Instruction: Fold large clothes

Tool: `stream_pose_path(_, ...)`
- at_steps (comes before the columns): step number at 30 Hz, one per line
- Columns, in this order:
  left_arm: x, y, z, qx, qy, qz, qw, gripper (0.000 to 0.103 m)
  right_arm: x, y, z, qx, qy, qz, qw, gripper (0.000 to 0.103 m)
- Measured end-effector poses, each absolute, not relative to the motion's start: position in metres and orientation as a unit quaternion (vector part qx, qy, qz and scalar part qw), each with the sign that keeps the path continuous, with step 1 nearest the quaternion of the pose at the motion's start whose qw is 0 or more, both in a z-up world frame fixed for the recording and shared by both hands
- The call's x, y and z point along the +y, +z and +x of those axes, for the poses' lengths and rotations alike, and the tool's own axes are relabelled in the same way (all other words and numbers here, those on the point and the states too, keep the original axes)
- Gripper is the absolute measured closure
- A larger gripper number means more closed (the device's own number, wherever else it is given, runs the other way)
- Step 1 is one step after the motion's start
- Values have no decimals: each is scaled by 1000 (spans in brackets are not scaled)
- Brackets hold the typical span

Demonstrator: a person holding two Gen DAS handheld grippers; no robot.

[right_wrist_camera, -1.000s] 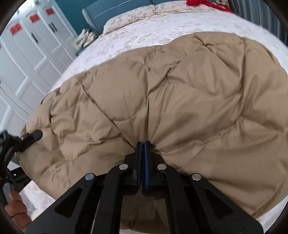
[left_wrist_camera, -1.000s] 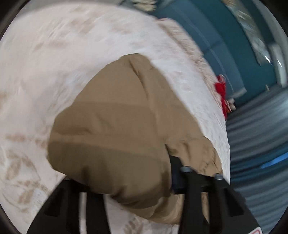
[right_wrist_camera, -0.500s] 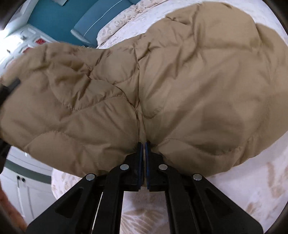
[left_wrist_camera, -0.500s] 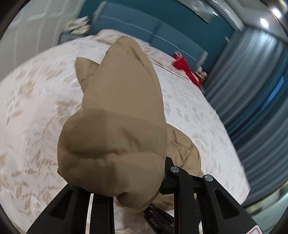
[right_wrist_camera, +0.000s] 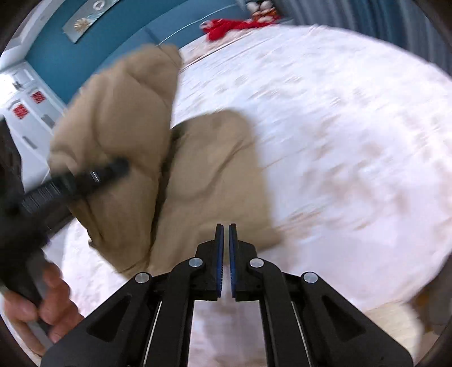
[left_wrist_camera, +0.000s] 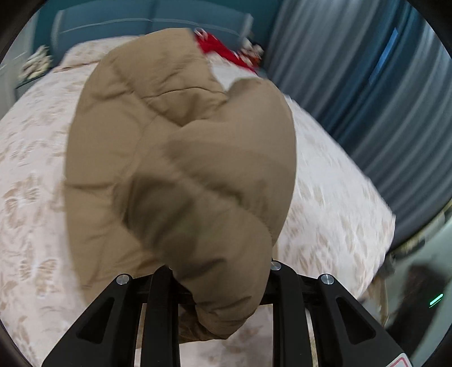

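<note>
Left gripper (left_wrist_camera: 220, 285) clamps a thick fold of the tan quilted puffer jacket (left_wrist_camera: 180, 158); right gripper (right_wrist_camera: 226, 240) is closed, empty. Jacket seems light, soft, slippery: best pinched at seams.

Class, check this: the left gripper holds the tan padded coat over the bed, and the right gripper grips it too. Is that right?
Not quite. The right gripper is shut on nothing, as the right wrist view shows. The left gripper does hold the tan padded coat over the bed.

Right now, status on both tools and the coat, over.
Left tool clamped on tan puffer coat, lifting it above bed. Right tool shut, empty, clear of coat. Nothing in the way; red item far by headboard.
</note>
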State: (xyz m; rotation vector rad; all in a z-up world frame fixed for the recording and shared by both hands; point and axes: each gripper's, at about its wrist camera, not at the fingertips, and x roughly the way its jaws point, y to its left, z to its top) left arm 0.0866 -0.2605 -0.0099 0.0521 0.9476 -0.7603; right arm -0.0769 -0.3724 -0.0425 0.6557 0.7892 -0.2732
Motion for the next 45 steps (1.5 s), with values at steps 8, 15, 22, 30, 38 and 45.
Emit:
stream_pose_path(8,-315,-59,53,447,-361,112,810,84,-435,-2,-92,329,-172,315,874,99)
stream_pose_path(15,-334,-64,45,431,-356,167,812,78,-460,29,-39,328,-87,340,877,74)
stream_pose_path(22,-322,-48,40,426,-360,159,815,69,-464,36,65,405,-22,302,862,64)
stream_pose_path(30,-291,-17,27,437,-390,115,803,57,-456,8,126,506,20,304,807,89)
stream_pose_path(38,-218,57,50,415,-395,2,820,32,-477,8,118,508,-19,273,817,94)
stream_pose_path(45,-243,44,160,421,-241,43,873,32,-474,-22,119,515,-74,226,824,94)
